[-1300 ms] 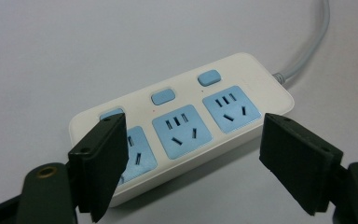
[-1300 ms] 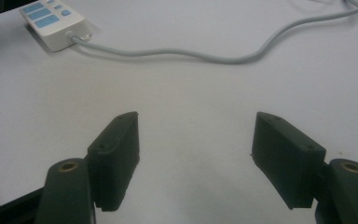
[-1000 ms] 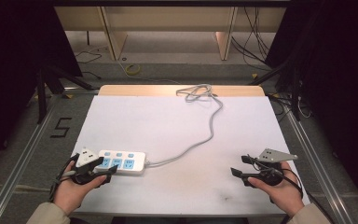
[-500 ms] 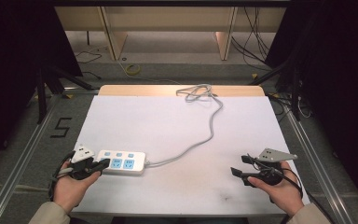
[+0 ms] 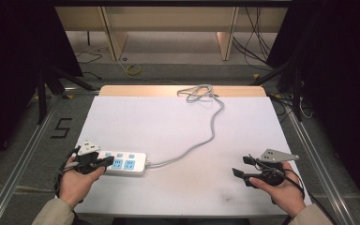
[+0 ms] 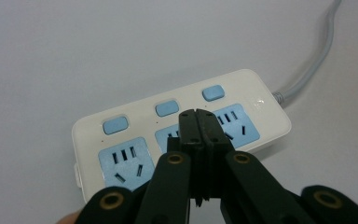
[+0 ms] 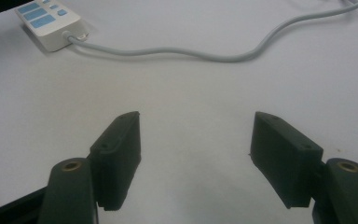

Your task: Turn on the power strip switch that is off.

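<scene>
Nearest the person, the left gripper (image 6: 197, 122) has its jaws pressed flat together with nothing between them, its tip poised over the power strip (image 5: 122, 162) — right above the middle socket, just short of the middle switch (image 6: 168, 108). They have just been closing, and no part of the strip got caught in them. My reading is that this is the step of pressing a switch with a closed tip; the next move would call for a short, steady push forward and down onto that blue button, square enough not to skid onto the socket.

Well right of the strip, the right gripper (image 5: 247, 165) hangs over bare table (image 5: 168, 122), jaws spread wide and empty.

Count: one strip near the table's front left, three sockets, three switches, two grippers — and one grey cord (image 5: 212, 131) that runs from the strip's right end to a loose coil at the far edge.
</scene>
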The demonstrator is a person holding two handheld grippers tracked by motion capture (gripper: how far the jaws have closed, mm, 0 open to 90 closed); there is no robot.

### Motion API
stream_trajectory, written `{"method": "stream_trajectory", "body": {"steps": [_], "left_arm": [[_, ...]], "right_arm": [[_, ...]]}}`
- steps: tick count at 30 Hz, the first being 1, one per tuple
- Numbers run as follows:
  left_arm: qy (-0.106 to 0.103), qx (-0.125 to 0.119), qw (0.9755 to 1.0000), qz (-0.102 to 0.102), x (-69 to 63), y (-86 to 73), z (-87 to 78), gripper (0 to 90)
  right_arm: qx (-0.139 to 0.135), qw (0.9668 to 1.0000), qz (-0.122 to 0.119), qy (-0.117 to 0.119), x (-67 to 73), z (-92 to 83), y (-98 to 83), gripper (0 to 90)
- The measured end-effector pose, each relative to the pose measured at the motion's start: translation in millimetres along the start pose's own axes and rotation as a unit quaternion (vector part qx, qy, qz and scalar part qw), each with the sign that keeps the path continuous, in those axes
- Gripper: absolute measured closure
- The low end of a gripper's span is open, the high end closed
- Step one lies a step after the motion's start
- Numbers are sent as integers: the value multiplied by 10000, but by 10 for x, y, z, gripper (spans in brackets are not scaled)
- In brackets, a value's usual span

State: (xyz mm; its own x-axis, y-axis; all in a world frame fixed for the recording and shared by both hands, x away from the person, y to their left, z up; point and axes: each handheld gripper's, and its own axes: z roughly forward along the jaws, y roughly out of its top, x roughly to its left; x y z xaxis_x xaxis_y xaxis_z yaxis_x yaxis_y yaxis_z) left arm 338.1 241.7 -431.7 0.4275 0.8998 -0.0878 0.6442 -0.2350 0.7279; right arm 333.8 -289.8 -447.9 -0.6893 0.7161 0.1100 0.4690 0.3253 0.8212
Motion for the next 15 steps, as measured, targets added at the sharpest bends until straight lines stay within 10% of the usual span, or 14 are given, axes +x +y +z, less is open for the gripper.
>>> {"method": "stream_trajectory", "body": {"steps": [15], "left_arm": [[33,70,9999,79,8,71,62,899]], "right_arm": [[-1,10000,-5,-9,-1,3,-2,339]]}}
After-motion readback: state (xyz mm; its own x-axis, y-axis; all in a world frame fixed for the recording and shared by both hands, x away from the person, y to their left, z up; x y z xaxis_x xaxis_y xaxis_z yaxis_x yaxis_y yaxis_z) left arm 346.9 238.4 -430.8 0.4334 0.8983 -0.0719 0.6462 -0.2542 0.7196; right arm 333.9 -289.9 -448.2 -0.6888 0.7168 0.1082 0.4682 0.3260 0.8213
